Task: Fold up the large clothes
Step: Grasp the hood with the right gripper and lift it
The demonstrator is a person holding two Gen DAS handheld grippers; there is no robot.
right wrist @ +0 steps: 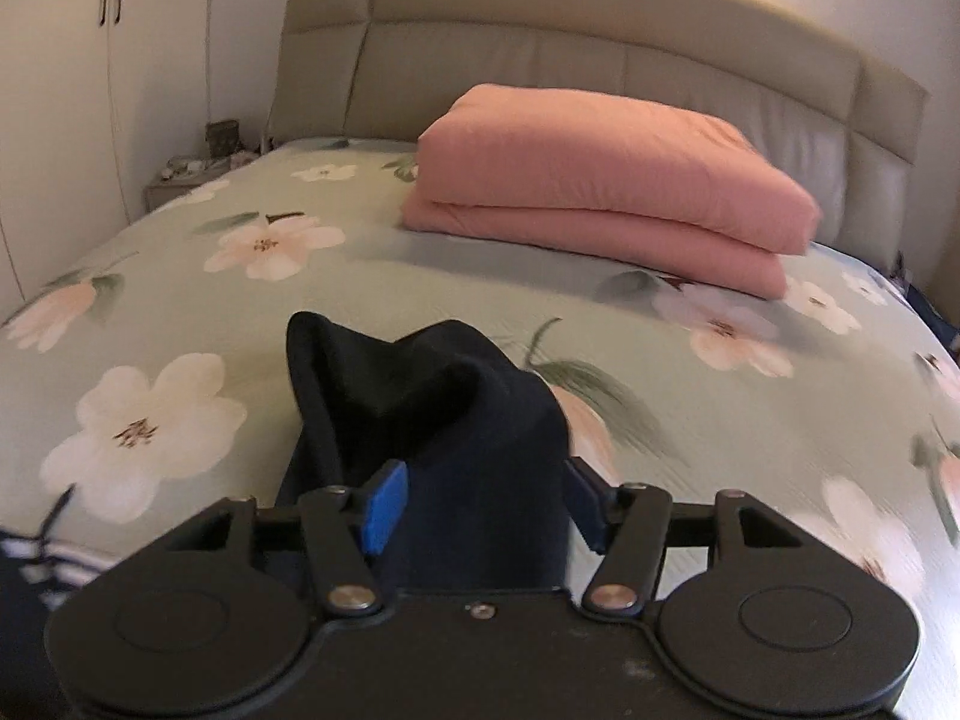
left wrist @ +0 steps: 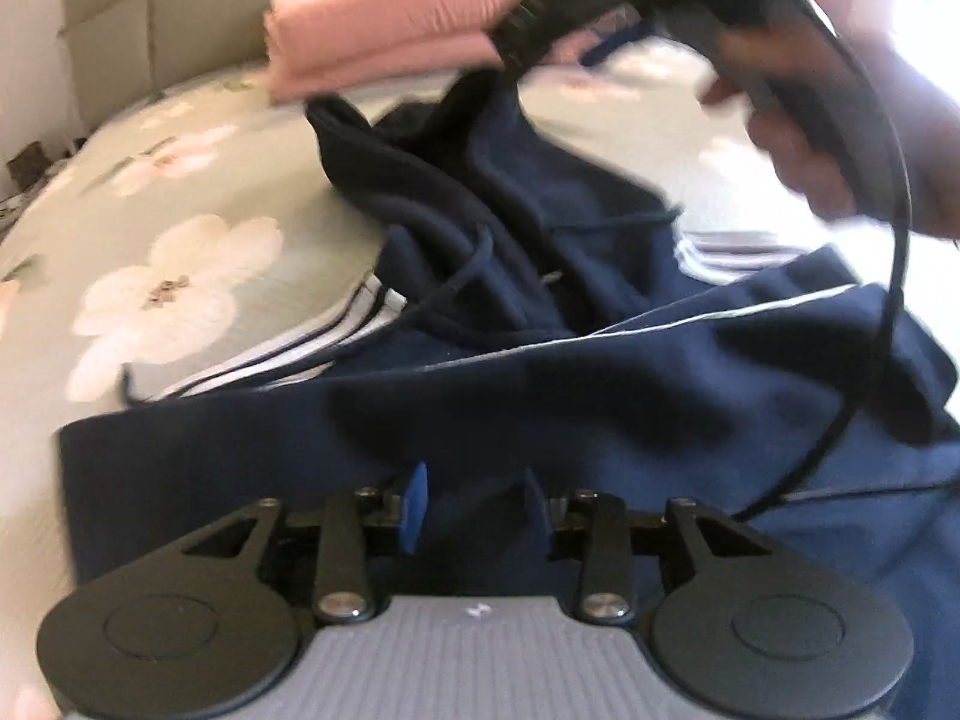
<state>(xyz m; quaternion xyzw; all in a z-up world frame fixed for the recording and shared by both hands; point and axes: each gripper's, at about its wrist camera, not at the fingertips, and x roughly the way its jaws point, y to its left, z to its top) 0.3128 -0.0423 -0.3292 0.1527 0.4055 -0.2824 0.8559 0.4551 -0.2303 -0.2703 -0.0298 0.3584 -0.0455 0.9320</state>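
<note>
You have one hoodie (left wrist: 540,396), one pink quilt (right wrist: 606,180), one bed (right wrist: 252,312) and two claws. The hoodie is dark blue. It lies in a loose, bumpy heap on the flowery bed sheet, close to you, with the quilt well apart from it up by the headboard (right wrist: 600,54). White stripes (left wrist: 336,330) run along a sleeve on the left, and more white stripes show on the right. A thin white line crosses the flat part in front. One dark cord (left wrist: 462,276) snakes over the folds.

Your left claw (left wrist: 474,507) has its two blue pads (left wrist: 415,504) a little apart, with dark blue cloth between them. You cannot tell if the pads are pinching it or only resting on it.

Your right claw (right wrist: 483,507) is clamped on a bunch of the hoodie (right wrist: 456,420), and the cloth stands up in a peak between the pads. From the left camera you see that same claw (left wrist: 522,42) up high, with the cloth hanging from it, and your right hand (left wrist: 840,120) on the handle.

The left view is blurry, so the hand and the quilt look smeared. A black cable (left wrist: 897,252) crosses the hoodie there. The hoodie's lower part is cut off by the picture edge.
</note>
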